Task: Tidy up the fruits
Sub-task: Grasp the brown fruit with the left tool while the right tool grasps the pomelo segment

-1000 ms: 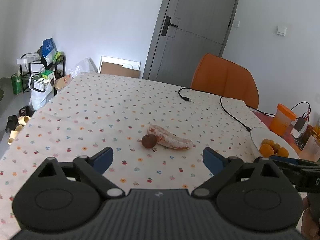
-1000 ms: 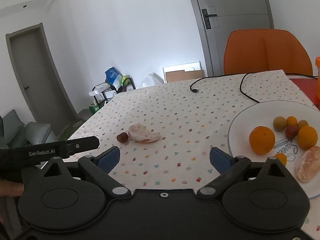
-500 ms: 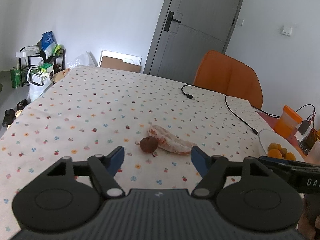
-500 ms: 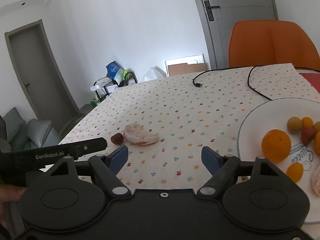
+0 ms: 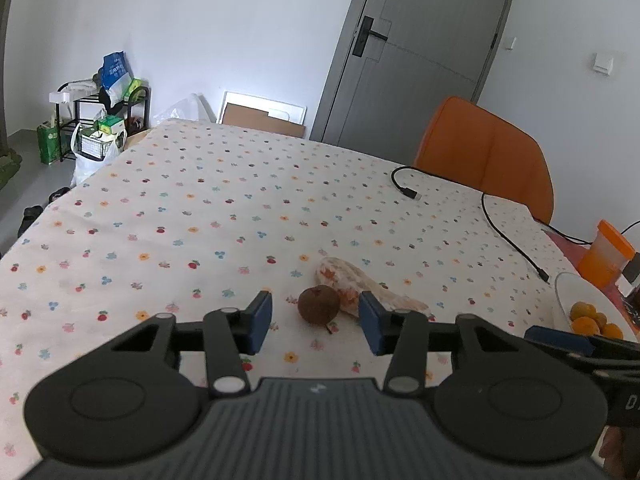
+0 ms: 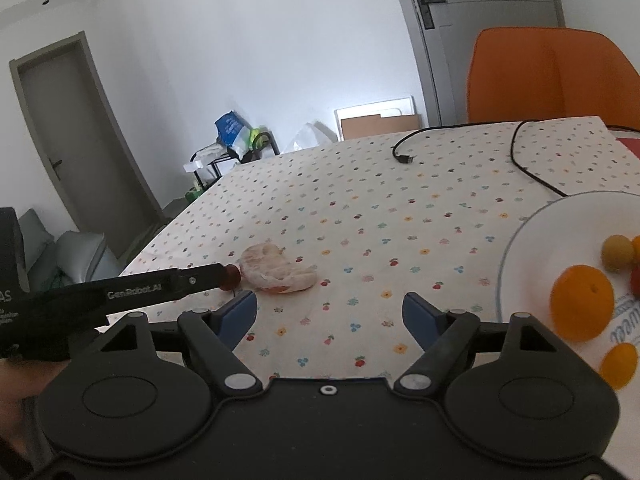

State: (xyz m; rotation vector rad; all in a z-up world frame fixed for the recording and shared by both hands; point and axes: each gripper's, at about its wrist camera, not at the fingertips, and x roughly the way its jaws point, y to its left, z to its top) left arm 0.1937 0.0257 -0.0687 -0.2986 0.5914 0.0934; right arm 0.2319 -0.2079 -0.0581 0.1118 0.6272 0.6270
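A small brown round fruit (image 5: 319,304) lies on the flowered tablecloth, touching a peeled pale citrus piece (image 5: 360,290) behind it. My left gripper (image 5: 315,322) is open, its blue pads on either side of the brown fruit, just short of it. In the right wrist view the brown fruit (image 6: 231,276) peeks past the left gripper's finger, next to the citrus piece (image 6: 278,268). My right gripper (image 6: 330,314) is open and empty above the tablecloth. A white plate (image 6: 532,232) at the right holds oranges (image 6: 582,302) and small fruits.
A black cable (image 5: 504,232) runs across the far right of the table. An orange cup (image 5: 606,254) stands by the plate (image 5: 568,292). An orange chair (image 5: 484,160) stands behind the table. A cluttered rack (image 5: 96,120) stands at the left wall.
My left gripper has moved forward and down towards the brown fruit and its jaws have narrowed around it. My right gripper has shifted left; the plate has slid towards the right edge.
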